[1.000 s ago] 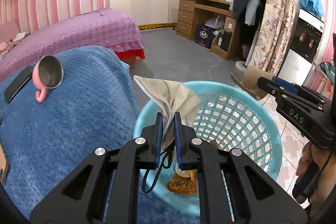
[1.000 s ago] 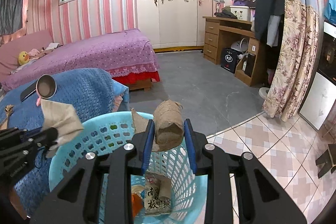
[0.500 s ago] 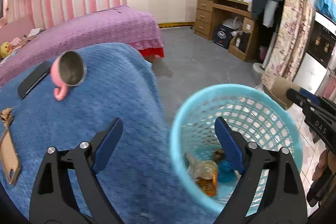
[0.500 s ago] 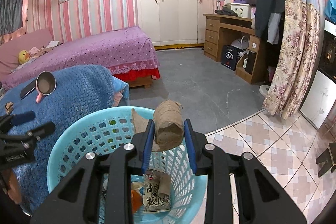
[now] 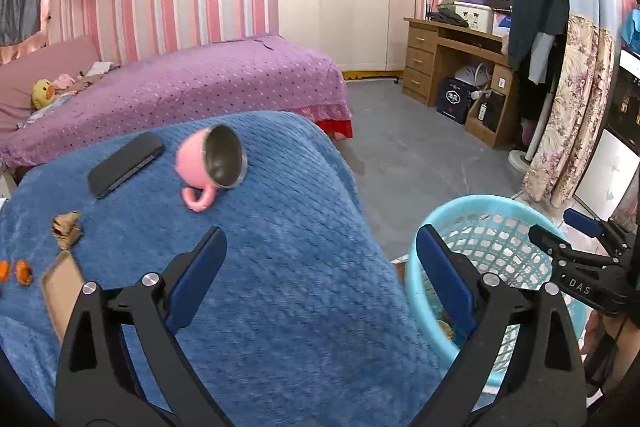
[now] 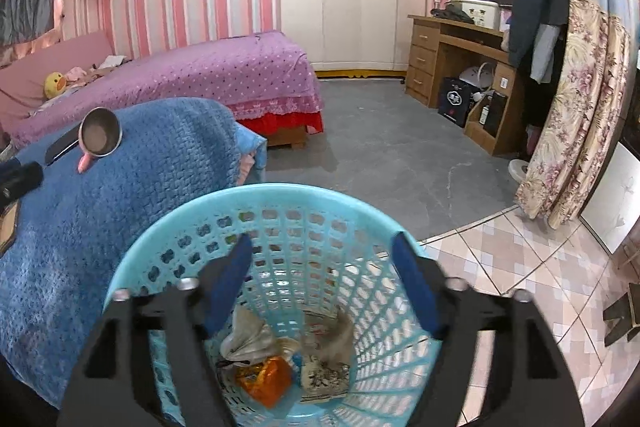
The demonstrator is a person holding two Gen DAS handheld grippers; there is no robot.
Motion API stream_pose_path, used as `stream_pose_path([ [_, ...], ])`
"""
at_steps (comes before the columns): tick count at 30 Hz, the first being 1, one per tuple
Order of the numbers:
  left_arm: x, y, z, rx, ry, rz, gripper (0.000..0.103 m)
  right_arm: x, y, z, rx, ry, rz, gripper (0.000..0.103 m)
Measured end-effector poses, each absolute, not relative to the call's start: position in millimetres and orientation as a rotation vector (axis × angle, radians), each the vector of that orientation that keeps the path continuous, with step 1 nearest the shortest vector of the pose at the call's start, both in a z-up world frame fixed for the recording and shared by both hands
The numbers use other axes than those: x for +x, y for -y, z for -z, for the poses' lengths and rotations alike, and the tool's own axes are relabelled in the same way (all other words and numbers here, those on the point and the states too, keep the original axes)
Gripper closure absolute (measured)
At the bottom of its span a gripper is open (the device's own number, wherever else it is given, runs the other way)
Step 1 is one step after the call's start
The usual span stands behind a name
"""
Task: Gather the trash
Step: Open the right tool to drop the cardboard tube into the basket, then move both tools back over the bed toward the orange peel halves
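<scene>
The trash (image 6: 276, 359), crumpled paper and wrappers, now lies in the bottom of the blue basket (image 6: 256, 199), since both your tongs have just opened and dropped their pieces. Your right tongs (image 6: 322, 283) hang wide and empty over it. Your left tongs (image 5: 320, 267), equally wide and empty, have swung over the blue blanket (image 5: 280, 219), where brown scraps (image 5: 66, 229) remain.

Your left gripper (image 5: 320, 267) hangs over the blue knitted blanket (image 5: 280, 287), with the round light-blue plastic lattice basket (image 5: 500, 227) to its right on the floor. On the blanket ahead of you a pink metal-lined mug (image 5: 212, 163) lies tipped on its side; a flat black phone (image 5: 126, 165) lies just left of it. Scraps of brown paper (image 5: 66, 229) sit nearer, at the left edge. Your right gripper (image 6: 324, 287) stands above the basket's mouth, and crumpled wrappers (image 6: 272, 363) lie in its bottom. Behind the blanket stands the purple-covered bed (image 5: 180, 83).
</scene>
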State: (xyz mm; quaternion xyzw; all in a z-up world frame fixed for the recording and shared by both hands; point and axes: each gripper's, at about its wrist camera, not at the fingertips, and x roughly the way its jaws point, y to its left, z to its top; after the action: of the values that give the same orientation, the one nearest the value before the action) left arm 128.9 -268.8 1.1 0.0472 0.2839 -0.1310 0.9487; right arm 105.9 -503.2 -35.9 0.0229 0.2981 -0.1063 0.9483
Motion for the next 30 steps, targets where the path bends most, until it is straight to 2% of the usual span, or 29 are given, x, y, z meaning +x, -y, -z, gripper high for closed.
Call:
stream_pose_path([
  [2, 126, 259, -6, 0.105, -0.567, 0.252, 0.009, 109, 495, 33, 0.028, -0.603, 0.232, 0.012],
  [8, 119, 222, -16, 0.098, -0.548, 0.222, 0.007, 120, 467, 25, 0.009, -0.586, 0.248, 0.005],
  [21, 112, 127, -19, 0.101, -0.538, 0.111, 0.006, 144, 395, 11, 0.037, -0.528, 0.177, 0.005],
  [30, 135, 62, 13, 0.045, -0.605, 0.019, 0.006, 157, 344, 18, -0.019, -0.539, 0.135, 0.005],
])
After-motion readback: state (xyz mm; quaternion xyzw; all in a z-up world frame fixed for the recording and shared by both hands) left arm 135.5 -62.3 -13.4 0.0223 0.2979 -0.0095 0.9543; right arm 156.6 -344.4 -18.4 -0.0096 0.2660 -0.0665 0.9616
